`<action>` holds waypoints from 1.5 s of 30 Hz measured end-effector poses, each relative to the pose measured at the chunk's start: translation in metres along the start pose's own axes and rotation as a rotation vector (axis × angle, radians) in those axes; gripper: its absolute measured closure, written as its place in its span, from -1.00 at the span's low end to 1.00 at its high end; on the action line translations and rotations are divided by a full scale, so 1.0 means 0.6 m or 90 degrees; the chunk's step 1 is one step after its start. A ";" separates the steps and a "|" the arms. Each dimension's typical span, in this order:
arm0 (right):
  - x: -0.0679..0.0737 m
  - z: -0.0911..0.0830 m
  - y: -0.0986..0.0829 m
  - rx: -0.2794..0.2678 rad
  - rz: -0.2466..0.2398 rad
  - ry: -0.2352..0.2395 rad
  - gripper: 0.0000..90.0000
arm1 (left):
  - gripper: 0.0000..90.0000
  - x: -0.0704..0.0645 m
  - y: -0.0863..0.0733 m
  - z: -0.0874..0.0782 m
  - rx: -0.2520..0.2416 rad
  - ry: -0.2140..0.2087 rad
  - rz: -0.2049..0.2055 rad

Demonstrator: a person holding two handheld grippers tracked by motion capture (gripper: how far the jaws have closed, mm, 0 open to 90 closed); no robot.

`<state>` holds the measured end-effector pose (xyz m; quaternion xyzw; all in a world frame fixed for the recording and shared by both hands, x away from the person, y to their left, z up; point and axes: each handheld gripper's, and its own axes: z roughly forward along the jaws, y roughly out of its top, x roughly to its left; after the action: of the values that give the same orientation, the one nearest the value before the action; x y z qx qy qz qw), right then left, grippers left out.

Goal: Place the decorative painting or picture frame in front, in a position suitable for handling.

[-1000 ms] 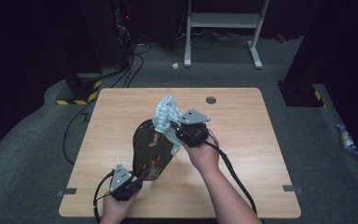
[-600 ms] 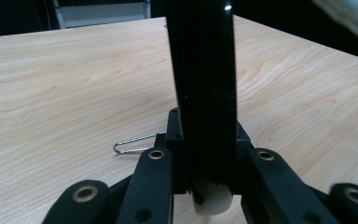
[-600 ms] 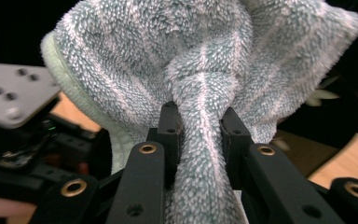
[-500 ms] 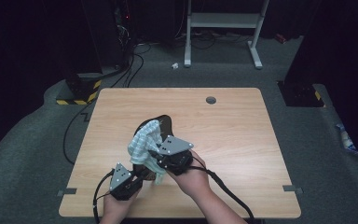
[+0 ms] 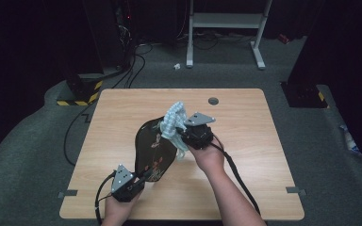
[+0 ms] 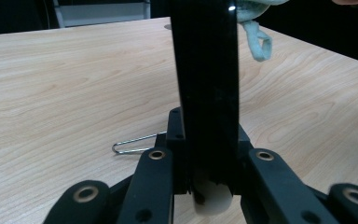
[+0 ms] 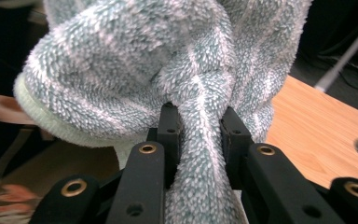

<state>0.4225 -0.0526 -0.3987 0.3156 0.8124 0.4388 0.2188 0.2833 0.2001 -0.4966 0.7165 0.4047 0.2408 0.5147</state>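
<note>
- Table (image 5: pixel 122 113) of pale wood carries the work, with dark floor around it in the high view.
- Left gripper (image 5: pixel 136 181), at the table's near left edge, is clamped on the near end of a black tray (image 5: pixel 153 146); in the left gripper view the glossy black tray (image 6: pixel 205 70) stands edge-on between the jaws, pinched tight.
- Wire clip (image 6: pixel 135 143) lies flat on the wood just beside the left gripper's jaws.
- Tray runs from the left gripper up toward the table's middle, tilted on its edge, with a reddish pattern near its lower end.
- Cloth (image 5: pixel 173 122), fluffy and pale teal, rests against the tray's far right side, touching it; a loop of the cloth (image 6: pixel 259 42) hangs beside the tray's upper edge.
- Right gripper (image 5: pixel 188 134), just right of the tray, is closed on the cloth; in the right gripper view a thick fold of cloth (image 7: pixel 200 140) is squeezed between the jaws, with the rest bunched above.
- Round grommet (image 5: pixel 213 100) sits in the table beyond the right gripper, well apart from the cloth.
</note>
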 end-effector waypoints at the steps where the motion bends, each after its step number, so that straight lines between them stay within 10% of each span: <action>1: 0.000 0.000 0.000 0.000 0.000 0.000 0.65 | 0.73 0.000 0.000 0.000 -0.001 0.000 -0.001; 6: 0.006 0.003 -0.006 0.009 -0.015 0.009 0.65 | 0.73 -0.001 -0.001 0.001 -0.002 0.003 -0.001; 19: 0.174 -0.057 -0.007 -0.032 -0.169 0.132 0.66 | 0.73 -0.001 -0.001 0.003 -0.004 0.003 0.003; 23: 0.160 -0.052 -0.005 -0.032 -0.153 0.121 0.66 | 0.74 0.000 -0.001 0.003 -0.006 0.000 0.001; 33: 0.015 -0.005 -0.003 -0.001 -0.028 0.001 0.66 | 0.74 0.000 -0.001 0.003 -0.005 -0.001 0.002; 45: 0.006 -0.008 -0.013 0.005 -0.029 -0.015 0.65 | 0.58 -0.005 -0.019 -0.006 -0.009 0.008 0.018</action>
<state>0.4143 -0.0560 -0.4028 0.3028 0.8187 0.4264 0.2371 0.2751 0.2009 -0.5057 0.7170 0.3965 0.2552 0.5134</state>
